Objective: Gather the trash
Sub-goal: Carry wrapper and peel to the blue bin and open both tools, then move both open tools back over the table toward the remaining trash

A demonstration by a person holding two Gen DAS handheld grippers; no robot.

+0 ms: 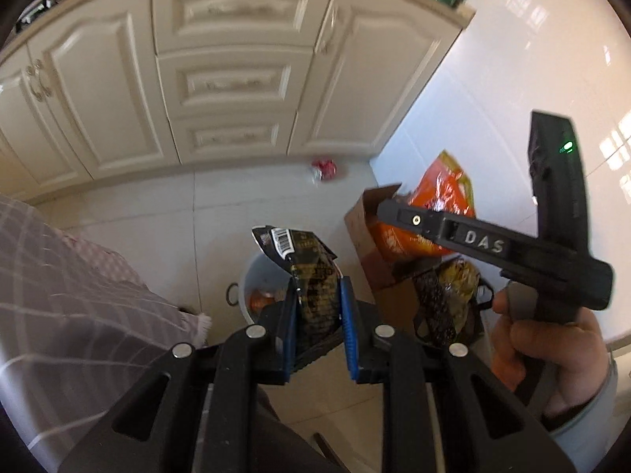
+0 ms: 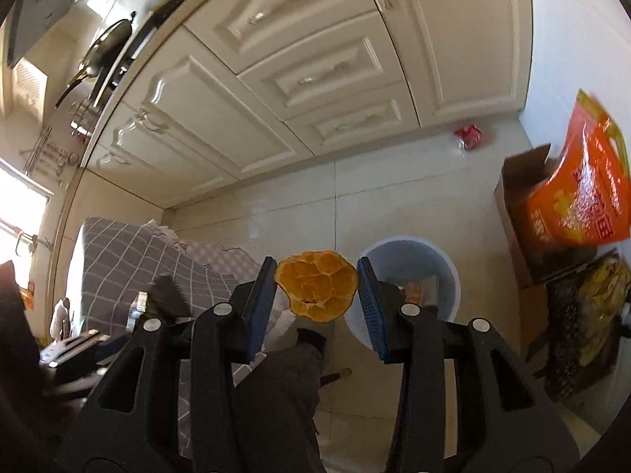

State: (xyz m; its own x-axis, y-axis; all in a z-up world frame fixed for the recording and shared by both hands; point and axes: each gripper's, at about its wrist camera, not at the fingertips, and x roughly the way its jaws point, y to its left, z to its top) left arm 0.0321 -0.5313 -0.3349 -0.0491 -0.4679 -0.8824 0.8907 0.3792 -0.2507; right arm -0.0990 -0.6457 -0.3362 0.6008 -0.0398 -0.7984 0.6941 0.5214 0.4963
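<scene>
Below: pale bin (image 2: 410, 276) on tiled floor (image 2: 276, 205), cardboard box (image 1: 363, 232) with orange bag (image 2: 583, 197) beside it. Left gripper (image 1: 317, 315) clamped on black wrapper (image 1: 303, 264). Right gripper (image 2: 315, 291) pinching orange peel (image 2: 317, 291), half closed.
</scene>
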